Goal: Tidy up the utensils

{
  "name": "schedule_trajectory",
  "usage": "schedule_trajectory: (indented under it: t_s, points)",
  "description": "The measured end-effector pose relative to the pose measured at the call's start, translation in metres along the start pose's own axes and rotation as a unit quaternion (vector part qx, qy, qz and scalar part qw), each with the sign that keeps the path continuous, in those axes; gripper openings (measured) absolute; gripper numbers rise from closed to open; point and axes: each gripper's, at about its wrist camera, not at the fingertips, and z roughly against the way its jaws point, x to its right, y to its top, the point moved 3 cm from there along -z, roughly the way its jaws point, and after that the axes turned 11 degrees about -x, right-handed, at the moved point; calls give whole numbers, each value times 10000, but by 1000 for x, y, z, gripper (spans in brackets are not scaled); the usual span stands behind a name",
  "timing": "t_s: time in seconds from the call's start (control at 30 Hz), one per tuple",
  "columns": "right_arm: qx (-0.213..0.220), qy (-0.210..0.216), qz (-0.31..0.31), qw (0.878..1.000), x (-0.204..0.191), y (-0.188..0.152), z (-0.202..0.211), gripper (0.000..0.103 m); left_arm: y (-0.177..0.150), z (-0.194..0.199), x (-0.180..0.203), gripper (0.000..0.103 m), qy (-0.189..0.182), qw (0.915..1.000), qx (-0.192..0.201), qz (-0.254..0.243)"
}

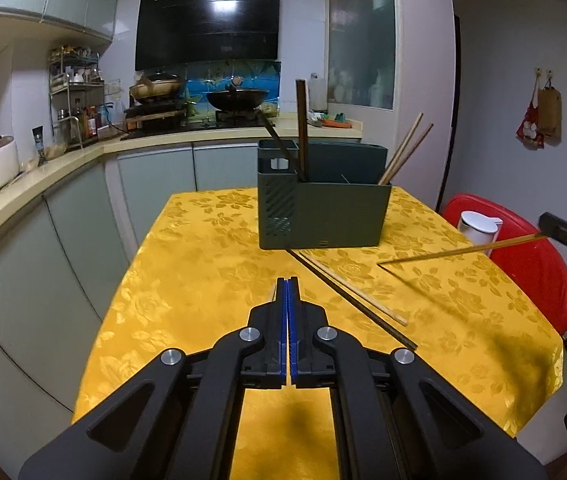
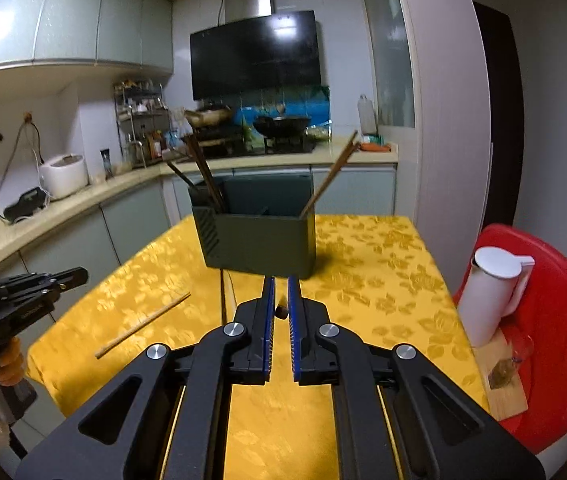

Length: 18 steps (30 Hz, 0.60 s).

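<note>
A dark green utensil holder (image 1: 323, 212) stands on the yellow tablecloth (image 1: 203, 272), with dark chopsticks (image 1: 302, 128) at its left end and light ones (image 1: 405, 154) at its right. Two loose chopsticks (image 1: 353, 294) lie crossed in front of it. My left gripper (image 1: 288, 280) is shut and empty, low over the cloth. My right gripper (image 2: 281, 280) is shut on a light chopstick (image 1: 459, 250), seen in the left wrist view slanting down to the cloth; between the pads only its end (image 2: 282, 311) shows. The holder (image 2: 259, 240) stands just ahead. Another chopstick (image 2: 143, 325) lies to the left.
A red chair (image 2: 555, 320) with a white jug (image 2: 491, 292) and a wooden board stands right of the table. The kitchen counter (image 1: 43, 184) with a rice cooker, spice rack and stove runs along the left and back. The left gripper also shows in the right wrist view (image 2: 71, 276).
</note>
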Motion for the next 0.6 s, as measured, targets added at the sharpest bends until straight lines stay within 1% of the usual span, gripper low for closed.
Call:
schedule_trajectory:
  t_s: [0.1,0.27,0.33,0.4,0.47,0.6]
  points:
    - [29,3,-36,10000,1,2,3,7,-2,-4,-8,0,-20,9999,-76,113]
    - [67,20,-113,9999,4,4,5,7,-19,-15,-28,1,-84,9993,-292,210]
    - [68,0,-131,9999,5,4,4,7,-27,-21,-40,8,-174,9984,-476,261]
    - [66,-5,-146,9999,5,3,4,7,-37,-26,-47,21,-98,9980,-561,275]
    - [59,-2,-148,9999,4,3,3,7,-45,-31,-51,28,-21,9976,-648,237]
    - [26,30,-135,9999,0,1,2,7,-62,-46,-52,29,174,9954,-938,67]
